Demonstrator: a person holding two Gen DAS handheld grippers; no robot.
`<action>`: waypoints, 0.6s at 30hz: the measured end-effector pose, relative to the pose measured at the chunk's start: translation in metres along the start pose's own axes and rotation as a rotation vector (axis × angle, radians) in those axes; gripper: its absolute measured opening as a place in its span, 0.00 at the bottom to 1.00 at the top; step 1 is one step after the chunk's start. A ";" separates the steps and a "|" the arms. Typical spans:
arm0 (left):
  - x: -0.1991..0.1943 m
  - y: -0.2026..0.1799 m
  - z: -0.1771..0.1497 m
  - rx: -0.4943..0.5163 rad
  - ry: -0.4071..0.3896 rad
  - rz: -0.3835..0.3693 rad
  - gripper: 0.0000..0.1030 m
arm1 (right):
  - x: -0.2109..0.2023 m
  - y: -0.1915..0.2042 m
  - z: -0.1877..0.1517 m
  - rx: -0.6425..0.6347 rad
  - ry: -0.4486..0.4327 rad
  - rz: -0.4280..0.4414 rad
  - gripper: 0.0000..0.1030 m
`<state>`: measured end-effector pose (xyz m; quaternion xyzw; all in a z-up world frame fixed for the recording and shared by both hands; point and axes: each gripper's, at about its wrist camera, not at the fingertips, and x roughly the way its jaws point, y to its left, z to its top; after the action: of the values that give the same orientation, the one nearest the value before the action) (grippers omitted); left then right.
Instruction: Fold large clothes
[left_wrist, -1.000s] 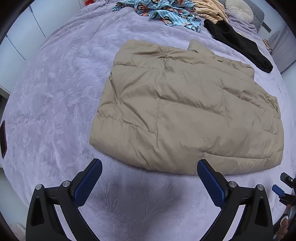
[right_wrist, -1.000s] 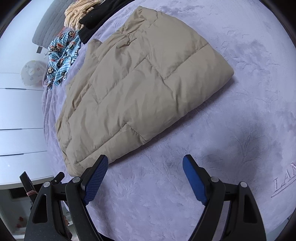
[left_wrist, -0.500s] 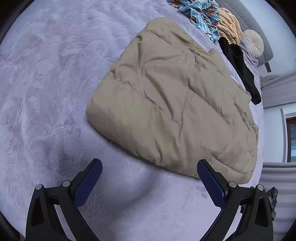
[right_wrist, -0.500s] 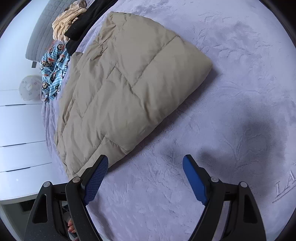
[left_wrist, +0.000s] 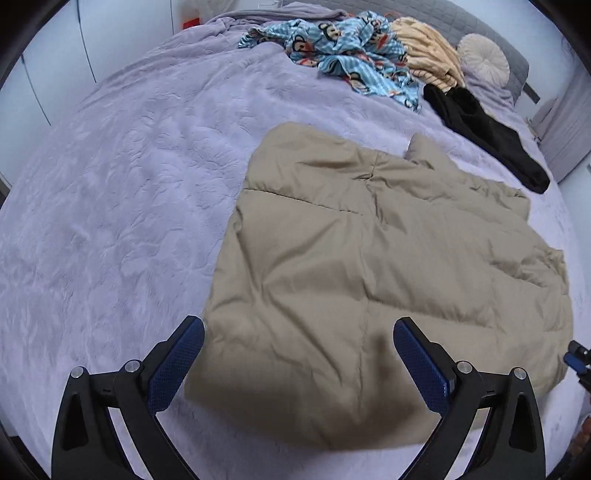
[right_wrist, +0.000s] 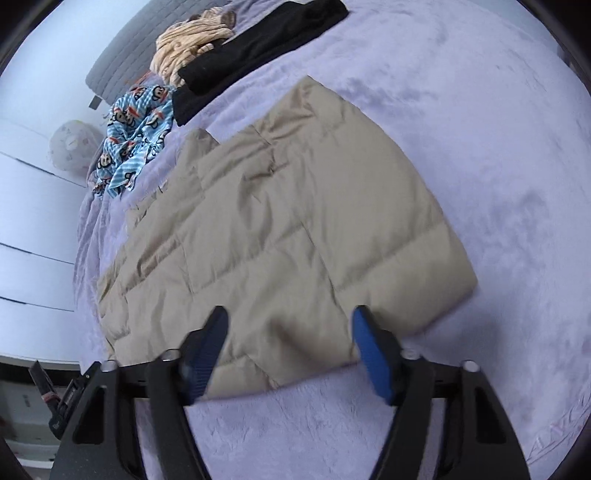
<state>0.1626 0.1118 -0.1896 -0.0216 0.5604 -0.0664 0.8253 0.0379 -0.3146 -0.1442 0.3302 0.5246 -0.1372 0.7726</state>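
Between closing right gripper (right_wrist: 290, 345) jaws: jacket (right_wrist: 295, 221) edge, unpinched; left gripper (left_wrist: 298, 354) spread.

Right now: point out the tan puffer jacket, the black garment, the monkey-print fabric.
tan puffer jacket (left_wrist: 369, 258), left wrist view, quilted middle panel
black garment (left_wrist: 480, 129), left wrist view, mid-length
monkey-print fabric (right_wrist: 136, 133), right wrist view, crumpled centre

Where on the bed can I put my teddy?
The purple bedspread is bare left of the tan quilted jacket, below the blue monkey-print cloth. The far end is crowded: a yellow garment and a black garment lie there too.
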 end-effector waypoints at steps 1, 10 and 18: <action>0.014 -0.001 0.006 0.008 0.028 0.028 1.00 | 0.010 0.003 0.008 -0.004 0.012 -0.014 0.42; 0.000 0.012 0.002 -0.034 0.043 -0.060 1.00 | 0.023 -0.011 0.024 0.042 0.017 0.034 0.54; 0.007 0.066 -0.086 -0.370 0.247 -0.334 1.00 | 0.008 -0.086 -0.050 0.278 0.090 0.203 0.79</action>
<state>0.0914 0.1797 -0.2353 -0.2558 0.6479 -0.1005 0.7104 -0.0432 -0.3449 -0.1948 0.4910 0.4988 -0.1147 0.7049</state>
